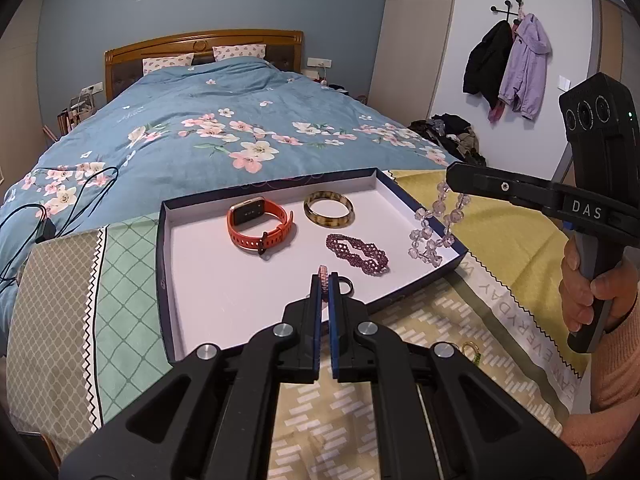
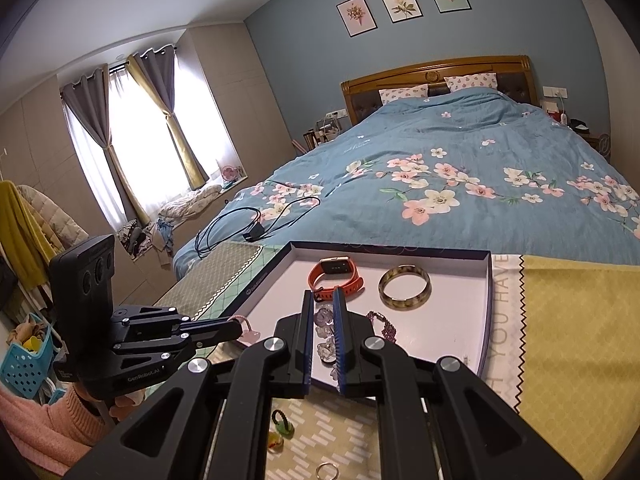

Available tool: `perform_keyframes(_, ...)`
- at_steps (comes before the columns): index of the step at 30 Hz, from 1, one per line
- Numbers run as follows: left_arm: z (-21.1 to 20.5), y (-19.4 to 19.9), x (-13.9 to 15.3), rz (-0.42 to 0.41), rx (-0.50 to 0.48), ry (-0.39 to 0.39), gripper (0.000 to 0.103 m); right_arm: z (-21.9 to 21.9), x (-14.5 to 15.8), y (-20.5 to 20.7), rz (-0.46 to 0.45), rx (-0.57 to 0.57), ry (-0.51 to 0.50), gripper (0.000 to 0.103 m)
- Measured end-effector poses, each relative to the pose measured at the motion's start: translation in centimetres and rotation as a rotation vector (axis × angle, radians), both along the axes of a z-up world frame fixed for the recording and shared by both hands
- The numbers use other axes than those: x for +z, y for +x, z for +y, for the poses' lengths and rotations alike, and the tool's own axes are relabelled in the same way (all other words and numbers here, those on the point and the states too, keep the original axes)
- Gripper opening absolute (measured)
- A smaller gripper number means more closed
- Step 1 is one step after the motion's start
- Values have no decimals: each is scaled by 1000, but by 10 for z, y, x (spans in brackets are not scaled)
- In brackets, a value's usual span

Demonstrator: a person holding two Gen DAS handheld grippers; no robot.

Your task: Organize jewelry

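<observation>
Looking along the left claw [image 1: 326,280], you see its blue pads squeezed together on a small pink beaded band [image 1: 323,277], held up over the near edge of a flat white tray [image 1: 208,280]. Past the claw lie an orange watch [image 1: 260,224], a brown bangle [image 1: 329,208] and a purple beaded bracelet [image 1: 358,253], all inside the tray. Off to its right, the right claw [image 1: 452,178] pinches a string of clear beads [image 1: 438,226] that hangs down to the tray's right edge, with a hand [image 1: 588,292] on its handle. Looking along the right claw [image 2: 323,300], the clear beads [image 2: 325,332] are clamped between its pads above the tray [image 2: 486,312]. The watch [image 2: 336,274] sits just ahead of it, the bangle [image 2: 405,287] ahead to the right. The left claw [image 2: 240,326] is to its left with the pink band [image 2: 247,325]. Below the claw, small rings [image 2: 282,426] lie on the bench cloth [image 2: 572,340].
</observation>
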State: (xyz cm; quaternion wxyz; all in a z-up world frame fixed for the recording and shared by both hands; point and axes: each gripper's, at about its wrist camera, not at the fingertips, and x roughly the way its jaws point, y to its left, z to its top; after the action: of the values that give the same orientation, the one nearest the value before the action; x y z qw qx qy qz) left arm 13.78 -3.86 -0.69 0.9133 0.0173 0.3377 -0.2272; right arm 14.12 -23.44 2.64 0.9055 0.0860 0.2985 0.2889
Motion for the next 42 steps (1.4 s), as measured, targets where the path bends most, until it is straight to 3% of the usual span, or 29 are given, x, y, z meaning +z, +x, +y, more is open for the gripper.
perform_keyframes(42,-6,51,-17,46,50,68,4,-1,-20,54,50,-73,-28,8)
